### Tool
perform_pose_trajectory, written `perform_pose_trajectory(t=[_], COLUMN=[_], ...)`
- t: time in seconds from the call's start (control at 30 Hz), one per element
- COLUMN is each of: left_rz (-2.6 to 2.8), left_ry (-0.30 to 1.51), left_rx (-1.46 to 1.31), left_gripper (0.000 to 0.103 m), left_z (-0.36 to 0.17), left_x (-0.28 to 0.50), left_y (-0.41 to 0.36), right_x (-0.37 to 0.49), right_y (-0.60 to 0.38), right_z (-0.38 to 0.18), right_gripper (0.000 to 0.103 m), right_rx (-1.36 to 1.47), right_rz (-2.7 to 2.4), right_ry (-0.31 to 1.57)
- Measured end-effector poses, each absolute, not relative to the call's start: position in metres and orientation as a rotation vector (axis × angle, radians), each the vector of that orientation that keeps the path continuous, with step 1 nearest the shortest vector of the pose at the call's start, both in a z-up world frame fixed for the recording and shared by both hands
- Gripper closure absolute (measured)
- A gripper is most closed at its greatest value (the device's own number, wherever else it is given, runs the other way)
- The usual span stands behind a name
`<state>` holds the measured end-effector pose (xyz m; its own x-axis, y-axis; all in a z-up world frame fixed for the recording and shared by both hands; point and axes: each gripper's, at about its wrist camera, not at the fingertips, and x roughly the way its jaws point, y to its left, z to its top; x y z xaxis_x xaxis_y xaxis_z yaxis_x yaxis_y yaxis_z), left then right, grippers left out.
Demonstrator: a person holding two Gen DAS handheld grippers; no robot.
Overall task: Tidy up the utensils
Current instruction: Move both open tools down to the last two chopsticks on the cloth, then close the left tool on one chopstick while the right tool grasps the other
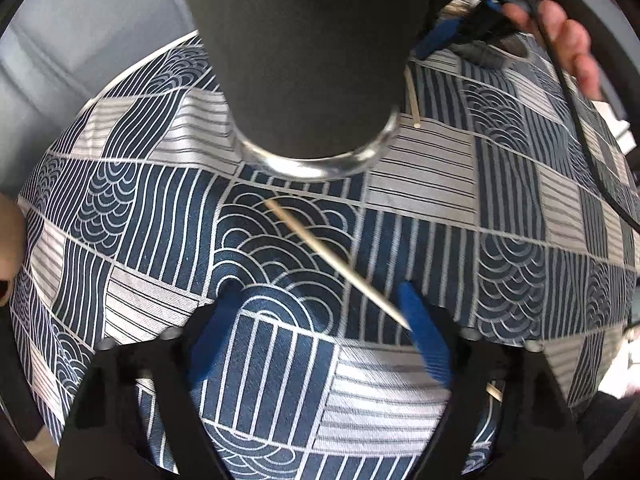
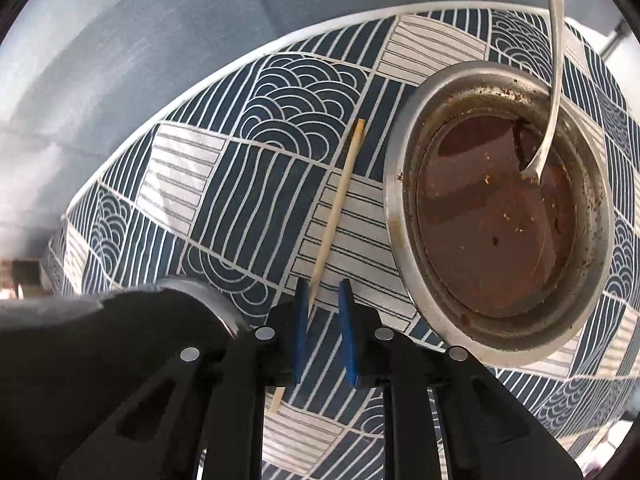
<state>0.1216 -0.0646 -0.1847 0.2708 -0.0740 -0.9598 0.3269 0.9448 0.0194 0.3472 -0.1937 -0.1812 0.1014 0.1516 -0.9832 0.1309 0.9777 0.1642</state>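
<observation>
Tablecloth [image 2: 256,128] in navy and white patchwork is covering the table, grey wall [image 2: 120,40] running behind. Left gripper [image 1: 320,328] is hanging wide open over one chopstick [image 1: 336,260], whose tip is crossing its right finger. Right gripper [image 2: 324,300] is showing a narrow gap, another chopstick [image 2: 340,196] ending at its left finger; grip hard to judge. Dirty steel bowl [image 2: 400,208] is holding a spoon [image 2: 554,92]. Dark cup [image 1: 312,60] is blocking the far table.

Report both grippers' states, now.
Left gripper: open, empty; thin tapered wooden chopstick lies between its jaws.
Right gripper: narrow gap, second wooden chopstick tip beside one pad, not clamped.
</observation>
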Motion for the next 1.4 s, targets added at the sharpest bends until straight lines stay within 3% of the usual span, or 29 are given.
perform_pose_trajectory(t=[0.13, 0.37, 0.43, 0.63, 0.87, 0.93, 0.97, 1.03, 1.07, 1.13, 1.2, 1.3, 1.4], left_rz=[-0.282, -0.261, -0.251, -0.25, -0.217, -0.186, -0.18, -0.174, -0.174, -0.155, -0.139, -0.131, -0.081], left_ry=[1.279, 1.334, 1.371, 1.426, 1.445, 1.473, 1.473, 1.462, 1.455, 1.445, 1.428, 1.465, 1.489], left_rx=[0.215, 0.179, 0.11, -0.011, 0.042, 0.03, 0.018, -0.007, -0.027, -0.049, -0.031, -0.037, -0.008], left_gripper=[0.047, 0.065, 0.085, 0.096, 0.096, 0.096, 0.096, 0.096, 0.093, 0.06, 0.052, 0.052, 0.044], left_z=[-0.18, -0.175, -0.173, -0.172, -0.166, -0.17, -0.17, -0.165, -0.162, -0.156, -0.153, -0.16, -0.171], left_x=[0.109, 0.091, 0.086, 0.07, 0.077, 0.091, 0.09, 0.09, 0.089, 0.089, 0.089, 0.093, 0.094], left_y=[-0.055, -0.028, -0.015, 0.008, 0.022, 0.03, 0.032, 0.034, 0.035, 0.037, 0.034, 0.024, 0.021], right_x=[0.332, 0.281, 0.264, 0.213, 0.215, 0.223, 0.227, 0.232, 0.235, 0.238, 0.241, 0.242, 0.238], right_y=[-0.197, -0.207, -0.21, -0.219, -0.211, -0.205, -0.201, -0.191, -0.188, -0.183, -0.178, -0.167, -0.152], right_z=[-0.182, -0.187, -0.187, -0.192, -0.185, -0.185, -0.186, -0.189, -0.19, -0.193, -0.194, -0.195, -0.196], right_gripper=[0.1, 0.101, 0.103, 0.103, 0.097, 0.09, 0.079, 0.075, 0.075, 0.075, 0.077, 0.078, 0.078], right_rx=[0.216, 0.18, 0.184, 0.254, 0.18, 0.145, 0.129, 0.098, 0.095, 0.083, 0.056, -0.031, -0.129], right_rz=[0.055, 0.178, 0.219, 0.301, 0.304, 0.294, 0.286, 0.265, 0.261, 0.254, 0.232, 0.179, 0.159], right_ry=[1.501, 1.537, 1.537, 1.541, 1.545, 1.533, 1.531, 1.525, 1.523, 1.529, 1.523, 1.515, 1.499])
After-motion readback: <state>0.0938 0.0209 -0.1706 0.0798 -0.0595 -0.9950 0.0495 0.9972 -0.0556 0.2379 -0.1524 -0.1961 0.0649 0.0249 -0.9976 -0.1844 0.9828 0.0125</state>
